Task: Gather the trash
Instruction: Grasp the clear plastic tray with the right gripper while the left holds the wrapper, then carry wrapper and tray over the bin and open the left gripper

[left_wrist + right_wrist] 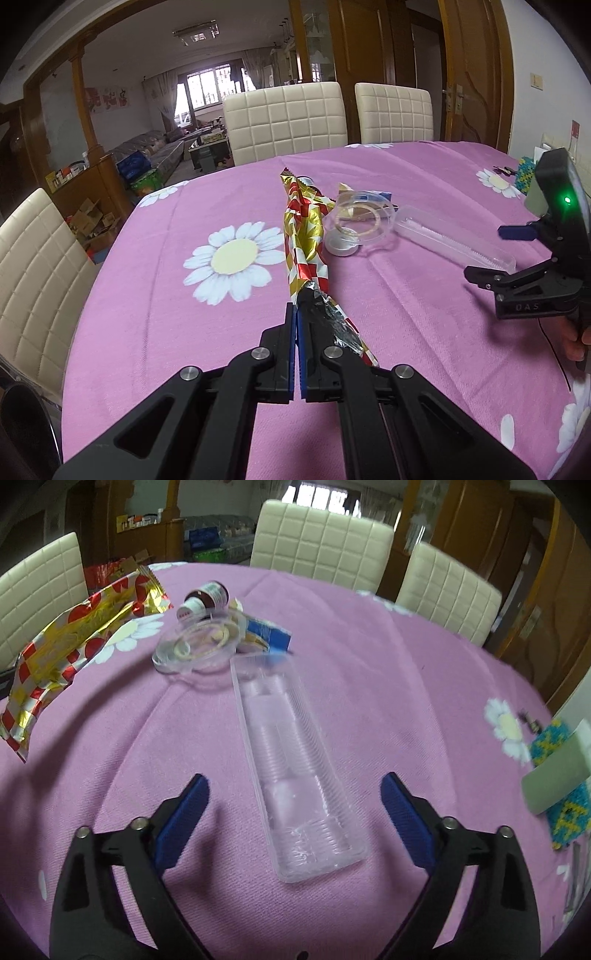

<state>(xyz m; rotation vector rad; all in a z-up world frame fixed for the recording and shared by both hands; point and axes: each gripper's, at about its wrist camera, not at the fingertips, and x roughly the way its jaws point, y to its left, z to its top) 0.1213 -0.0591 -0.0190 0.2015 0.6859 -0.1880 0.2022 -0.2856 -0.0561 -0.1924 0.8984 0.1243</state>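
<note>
My left gripper (297,314) is shut on the near end of a long red, gold and silver foil wrapper (306,236), which stretches away over the pink tablecloth; it also shows at the left of the right wrist view (70,635). My right gripper (295,794) is open and empty, its fingers either side of the near end of a long clear plastic tray (291,760). That tray (454,240) and the right gripper (491,254) show at the right of the left wrist view. Beyond lie a round clear lid (199,646), a small brown bottle (207,598) and a blue carton scrap (269,635).
The table has a pink daisy cloth (166,295). Cream padded chairs (284,122) stand along its far side and one at the left (33,280). A blue and yellow knitted piece (561,775) and a pale block (550,775) lie at the right edge.
</note>
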